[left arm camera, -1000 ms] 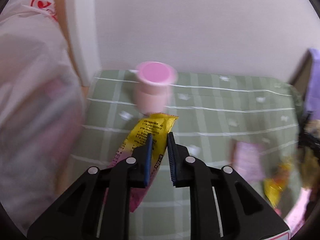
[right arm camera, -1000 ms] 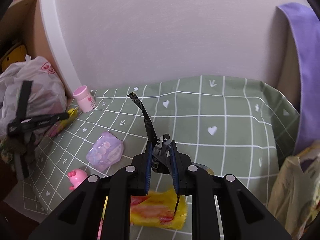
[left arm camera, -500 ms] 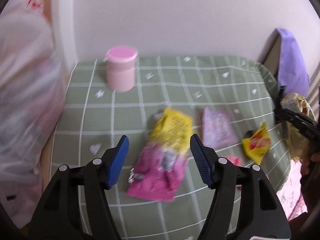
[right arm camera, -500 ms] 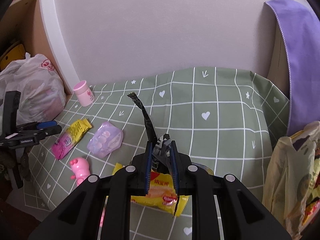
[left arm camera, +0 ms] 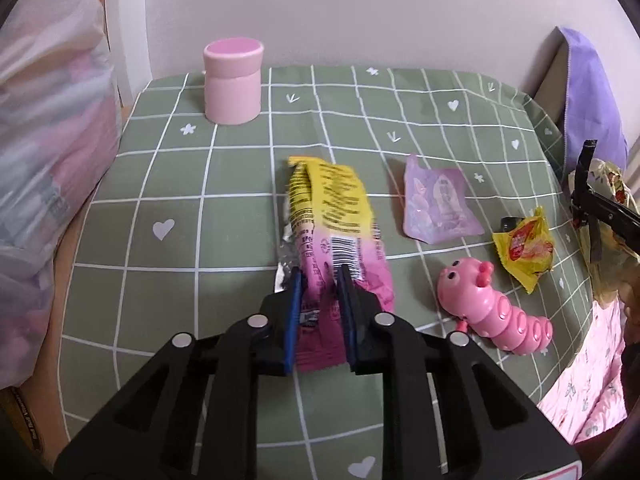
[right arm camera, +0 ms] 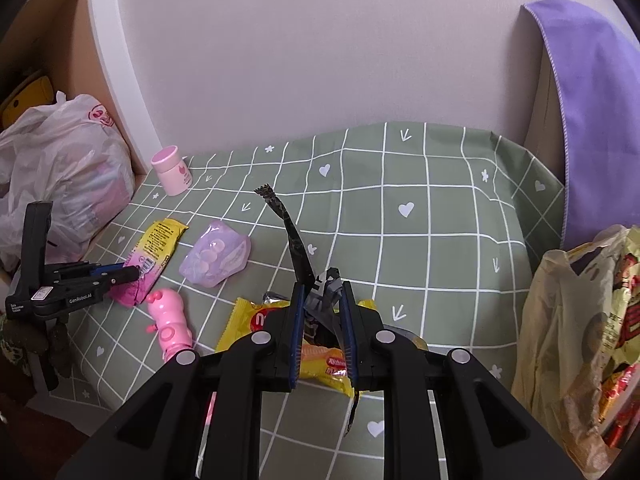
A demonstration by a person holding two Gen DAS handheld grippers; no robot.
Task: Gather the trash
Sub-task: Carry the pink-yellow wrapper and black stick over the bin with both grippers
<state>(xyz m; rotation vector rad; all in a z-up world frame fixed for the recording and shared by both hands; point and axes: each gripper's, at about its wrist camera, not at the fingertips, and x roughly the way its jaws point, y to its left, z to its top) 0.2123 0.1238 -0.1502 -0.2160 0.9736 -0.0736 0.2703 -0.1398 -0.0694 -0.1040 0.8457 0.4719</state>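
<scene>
The left tool [left arm camera: 320, 280], its jaws just closed, pinches the pink end of a yellow-and-pink wrapper [left arm camera: 332, 216] at frame centre on the desk [left arm camera: 420, 128]. The right tool [right arm camera: 322, 300] grips a crumpled dark wrapper [right arm camera: 298, 252] above a yellow packet [right arm camera: 248, 320].

4 wrappers [left arm camera: 332, 216], 1 jar [left arm camera: 233, 80], 1 toy [left arm camera: 492, 308], 2 bags [right arm camera: 68, 176].

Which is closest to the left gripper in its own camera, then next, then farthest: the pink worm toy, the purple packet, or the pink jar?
1. Pink worm toy, just right of the left gripper.
2. Purple packet, farther back, right.
3. Pink jar, far back, left.
</scene>
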